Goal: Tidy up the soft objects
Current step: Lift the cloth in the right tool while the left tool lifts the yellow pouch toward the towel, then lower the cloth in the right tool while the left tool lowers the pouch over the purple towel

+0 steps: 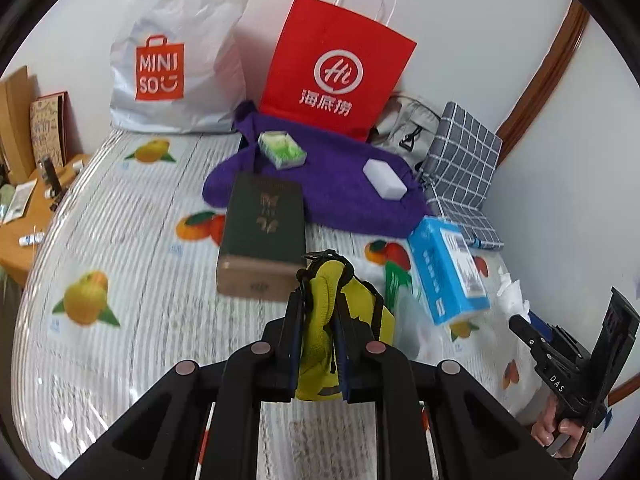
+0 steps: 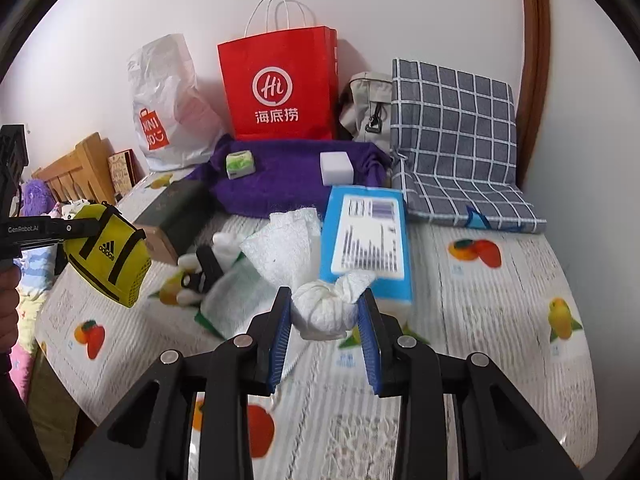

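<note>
Gripping left: left gripper (image 1: 318, 280) jaws clamped on yellow pouch (image 1: 320, 320).
Right: right gripper (image 2: 325, 300) jaws closed around white cloth bundle (image 2: 326, 308).

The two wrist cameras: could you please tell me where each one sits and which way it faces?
Left wrist: on the left gripper, facing the wall across the bed; its fingers pinch a yellow pouch; the right gripper shows at right.
Right wrist: on the right gripper, facing likewise; it holds a white tissue wad; the left gripper shows at left.
Shared: red bag, purple towel.
</note>
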Demonstrator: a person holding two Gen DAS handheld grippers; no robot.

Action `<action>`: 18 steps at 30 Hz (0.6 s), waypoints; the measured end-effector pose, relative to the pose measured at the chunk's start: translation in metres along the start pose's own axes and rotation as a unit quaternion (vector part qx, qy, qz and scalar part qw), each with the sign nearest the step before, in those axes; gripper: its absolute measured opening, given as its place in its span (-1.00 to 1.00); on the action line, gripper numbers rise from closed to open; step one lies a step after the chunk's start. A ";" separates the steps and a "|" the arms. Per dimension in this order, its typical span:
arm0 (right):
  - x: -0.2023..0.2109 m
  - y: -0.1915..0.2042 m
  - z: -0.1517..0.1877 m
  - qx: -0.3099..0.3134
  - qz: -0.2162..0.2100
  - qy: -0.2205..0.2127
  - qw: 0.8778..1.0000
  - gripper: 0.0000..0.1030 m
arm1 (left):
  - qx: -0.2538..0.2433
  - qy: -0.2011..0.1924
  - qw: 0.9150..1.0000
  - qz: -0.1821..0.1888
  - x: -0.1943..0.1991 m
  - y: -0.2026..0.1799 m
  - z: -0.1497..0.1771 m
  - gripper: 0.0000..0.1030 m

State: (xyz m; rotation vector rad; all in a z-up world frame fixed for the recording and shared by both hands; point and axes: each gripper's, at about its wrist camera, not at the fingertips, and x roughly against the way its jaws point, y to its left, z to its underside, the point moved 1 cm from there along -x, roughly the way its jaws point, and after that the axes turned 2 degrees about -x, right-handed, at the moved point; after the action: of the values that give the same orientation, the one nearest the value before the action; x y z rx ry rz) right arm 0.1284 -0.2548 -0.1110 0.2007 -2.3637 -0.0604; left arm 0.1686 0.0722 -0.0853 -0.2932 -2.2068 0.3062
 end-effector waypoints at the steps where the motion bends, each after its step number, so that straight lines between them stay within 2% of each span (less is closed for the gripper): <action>1: -0.002 0.000 -0.005 -0.001 -0.001 0.000 1.000 -0.37 | -0.001 -0.002 1.000 -0.001 0.000 -0.001 -0.005 -0.73; 10: -0.018 -0.003 -0.059 -0.027 -0.039 -0.018 0.999 -0.36 | -0.018 -0.019 1.000 -0.006 -0.011 -0.014 -0.050 -0.73; 18: -0.047 -0.011 -0.103 -0.026 -0.026 -0.023 0.999 -0.36 | -0.025 -0.034 0.999 -0.011 -0.023 -0.020 -0.089 -0.73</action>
State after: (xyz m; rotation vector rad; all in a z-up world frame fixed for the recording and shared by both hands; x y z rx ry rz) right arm 0.2341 -0.2561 -0.0706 0.2370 -2.3991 -0.1523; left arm 0.2509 0.0567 -0.0424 -0.2904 -2.2849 0.2521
